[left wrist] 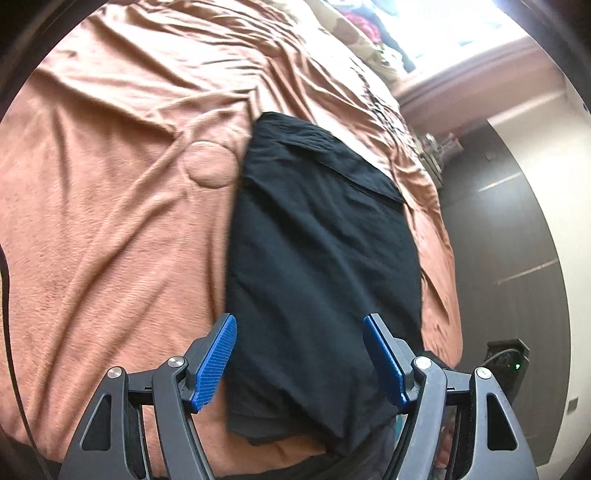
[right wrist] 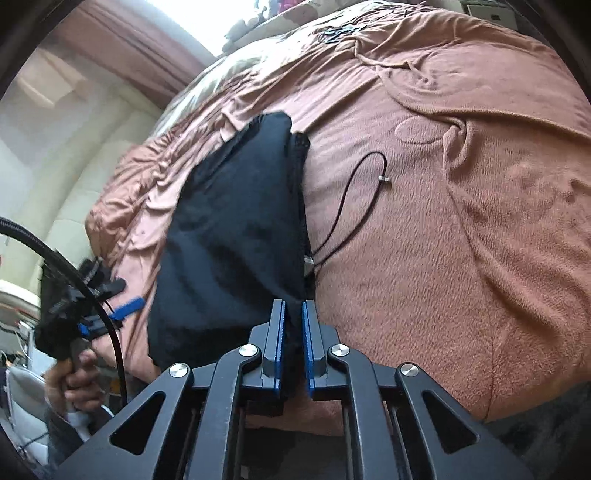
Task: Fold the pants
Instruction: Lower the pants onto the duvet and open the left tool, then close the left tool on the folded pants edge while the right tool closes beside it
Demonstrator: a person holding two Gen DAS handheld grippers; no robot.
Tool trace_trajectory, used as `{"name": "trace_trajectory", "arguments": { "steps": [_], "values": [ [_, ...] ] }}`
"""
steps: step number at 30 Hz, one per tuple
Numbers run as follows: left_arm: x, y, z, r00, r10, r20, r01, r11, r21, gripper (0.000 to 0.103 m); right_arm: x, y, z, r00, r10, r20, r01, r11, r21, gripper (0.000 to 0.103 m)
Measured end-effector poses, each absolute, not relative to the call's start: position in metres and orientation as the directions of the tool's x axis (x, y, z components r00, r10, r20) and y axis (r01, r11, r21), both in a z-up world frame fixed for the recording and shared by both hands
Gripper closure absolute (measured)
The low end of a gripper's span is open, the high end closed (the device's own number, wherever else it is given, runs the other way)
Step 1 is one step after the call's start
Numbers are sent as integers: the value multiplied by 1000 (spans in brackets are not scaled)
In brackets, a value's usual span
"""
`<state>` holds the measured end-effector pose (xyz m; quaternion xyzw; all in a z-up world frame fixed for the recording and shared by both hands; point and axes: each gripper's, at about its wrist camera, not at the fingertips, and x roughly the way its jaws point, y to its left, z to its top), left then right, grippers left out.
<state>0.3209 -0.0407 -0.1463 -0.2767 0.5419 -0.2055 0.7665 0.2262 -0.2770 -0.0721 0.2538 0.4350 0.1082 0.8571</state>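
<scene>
Black pants lie folded in a long strip on a brown blanket near the bed's edge. My left gripper hovers open over their near end, one blue pad on each side of the cloth and neither touching it. In the right wrist view the pants run away from me, with a thin black drawstring looped out onto the blanket. My right gripper is shut on the near edge of the pants, with black cloth pinched between its pads. The left gripper shows there too, held by a hand.
The bed's edge drops to a dark wood floor, where a black box with a green light sits. A round raised patch marks the blanket beside the pants. Clutter and a bright window lie beyond the bed.
</scene>
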Motion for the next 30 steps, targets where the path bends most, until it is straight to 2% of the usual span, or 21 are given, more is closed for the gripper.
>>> {"name": "trace_trajectory", "arguments": {
  "steps": [3, 5, 6, 12, 18, 24, 30],
  "values": [
    [318, -36, -151, 324, -616, -718, -3, 758, -652, 32, 231, -285, -72, 609, 416, -675, 44, 832, 552, 84],
    [317, -33, -157, 317, -621, -717, -16, 752, -659, 32, 233, -288, -75, 609, 421, -672, 39, 830, 556, 67],
    [316, -32, -160, 311, -624, -717, -21, 749, -662, 36, 234, -289, -76, 610, 431, -665, 34, 825, 565, 65],
    [313, -35, -172, 275, -650, -709, -22, 733, -680, 51, 253, -288, -98, 582, 474, -660, 32, 798, 601, 64],
    [301, -39, -174, 240, -656, -716, 2, 738, -675, 53, 264, -290, -122, 563, 530, -634, 60, 739, 671, 64],
    [293, -35, -173, 228, -648, -727, 9, 748, -664, 85, 269, -291, -131, 564, 561, -606, 64, 701, 710, 71],
    [290, -22, -162, 214, -654, -725, -4, 742, -671, 91, 263, -287, -130, 563, 574, -594, 44, 698, 715, 78]
  ]
}}
